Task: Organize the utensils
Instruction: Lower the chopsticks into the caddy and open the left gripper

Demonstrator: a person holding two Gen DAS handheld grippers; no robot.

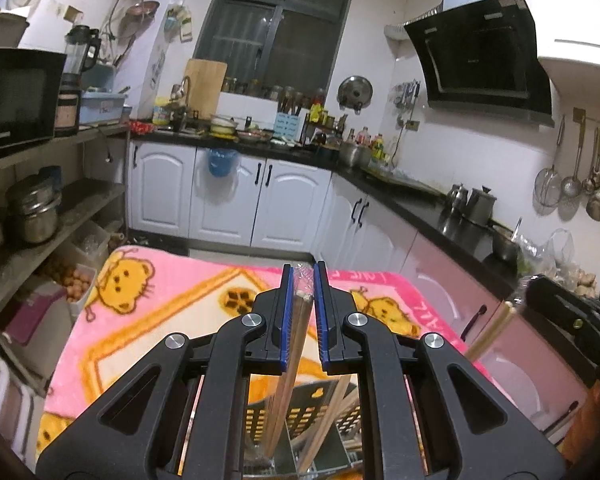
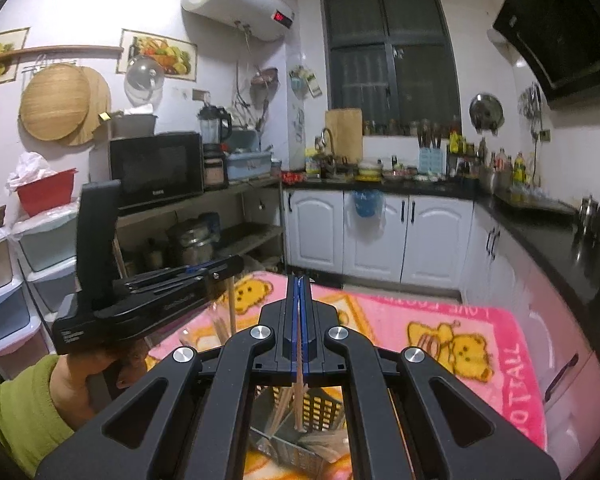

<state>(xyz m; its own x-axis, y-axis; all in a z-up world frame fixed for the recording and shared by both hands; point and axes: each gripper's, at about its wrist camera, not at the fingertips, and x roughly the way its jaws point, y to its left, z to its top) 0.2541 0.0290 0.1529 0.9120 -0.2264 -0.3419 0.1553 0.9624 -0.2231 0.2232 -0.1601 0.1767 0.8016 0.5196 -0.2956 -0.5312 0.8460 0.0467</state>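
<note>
Insertion step — both grippers are feeding chopsticks down into the perforated metal utensil holder [image 1: 300, 432] that stands on the surface under the pink bear blanket [image 1: 172, 312].

Left gripper [image 1: 303, 300]: fingers pinching a bundle of chopsticks [image 1: 292, 360] with a bit of clear wrap at the top end. The bundle hangs steeply down, its lower end already inside the holder's rim. A gap shows between the blue pads either side of the bundle, so the grip looks light.

Right gripper [image 2: 299, 312]: fingers pressed nearly together on a thin pair of chopsticks [image 2: 299, 400], tips just inside the holder [image 2: 308, 412], beside other sticks already leaning there.

The two grippers sit close side by side over the same holder — the left one shows at the left of the right wrist view.

Next move, my read: lower each load until the tips are near the bottom, then spread the fingers and lift straight up. Release one side at a time to avoid the grippers bumping. Which compartment each load is entering — can't tell from here.
</note>
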